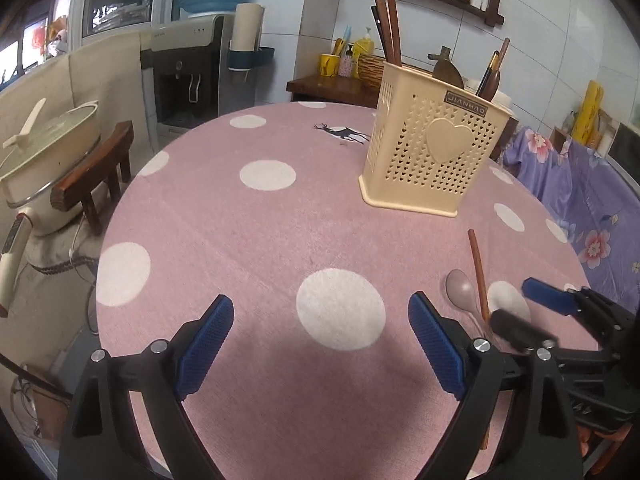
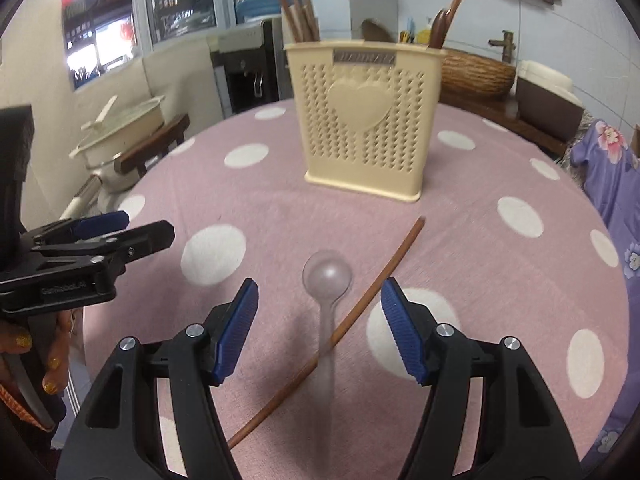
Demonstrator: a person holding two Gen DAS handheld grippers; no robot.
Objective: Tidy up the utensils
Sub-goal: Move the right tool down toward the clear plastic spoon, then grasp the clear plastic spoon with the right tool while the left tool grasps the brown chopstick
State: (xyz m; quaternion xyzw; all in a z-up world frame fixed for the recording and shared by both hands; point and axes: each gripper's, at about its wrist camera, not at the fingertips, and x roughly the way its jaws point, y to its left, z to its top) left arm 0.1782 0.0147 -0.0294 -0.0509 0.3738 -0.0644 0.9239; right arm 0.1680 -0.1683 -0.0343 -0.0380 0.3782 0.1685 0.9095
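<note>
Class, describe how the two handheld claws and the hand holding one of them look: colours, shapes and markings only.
Both the left claw and the right claw have black angular frames, silver pivot bolts and ribbed blue pads. The left one bears small pale lettering. The hand wears glittery gold nail polish.

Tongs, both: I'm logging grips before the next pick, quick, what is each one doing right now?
Left tongs: open, holding nothing.
Right tongs: open, empty, spoon and chopstick lying between the fingers.
</note>
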